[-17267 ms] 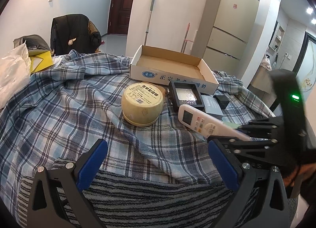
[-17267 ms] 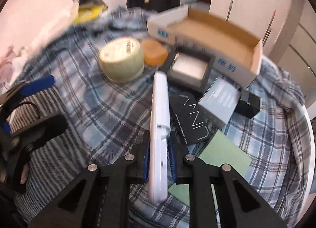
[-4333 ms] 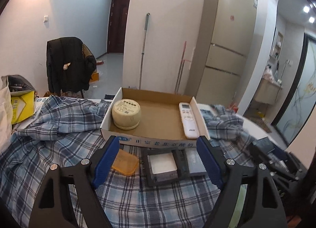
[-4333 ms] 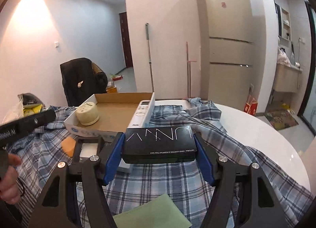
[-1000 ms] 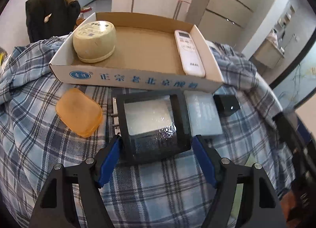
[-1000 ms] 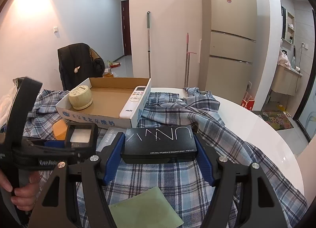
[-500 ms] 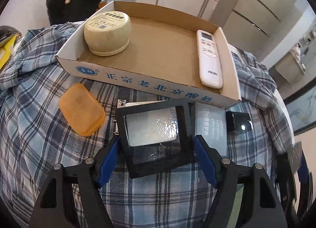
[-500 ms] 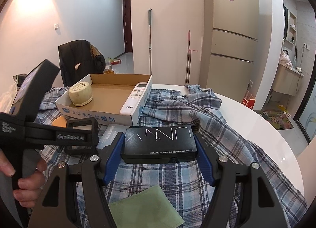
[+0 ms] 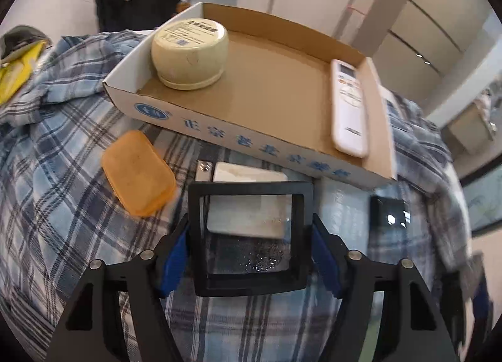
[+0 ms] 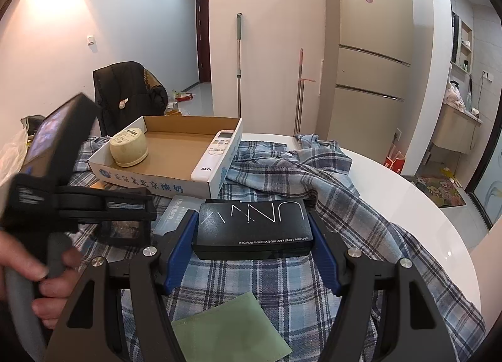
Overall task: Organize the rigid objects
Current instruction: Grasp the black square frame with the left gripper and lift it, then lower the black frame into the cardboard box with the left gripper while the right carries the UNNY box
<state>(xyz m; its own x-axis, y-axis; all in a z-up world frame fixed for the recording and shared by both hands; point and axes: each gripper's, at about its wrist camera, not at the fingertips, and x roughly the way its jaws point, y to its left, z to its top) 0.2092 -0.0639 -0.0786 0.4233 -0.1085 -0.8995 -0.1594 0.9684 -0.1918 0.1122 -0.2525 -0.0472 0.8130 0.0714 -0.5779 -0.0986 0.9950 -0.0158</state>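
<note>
My left gripper is shut on a black square case with a clear window and holds it above the plaid cloth. My right gripper is shut on a black UNNY box and holds it above the table. The cardboard tray lies ahead, also in the right wrist view. It holds a cream round tub at its left and a white remote along its right side. An orange soap-like box, a white flat box and a small black cube lie on the cloth.
A plaid shirt covers a round white table. A green sheet lies near me. A grey-blue box sits by the tray. A chair with a black jacket, a fridge and mops stand behind.
My left gripper has lifted the black windowed case off the cloth, uncovering a white flat box beneath, and moved closer to the tray. My right gripper keeps holding the UNNY box still.
</note>
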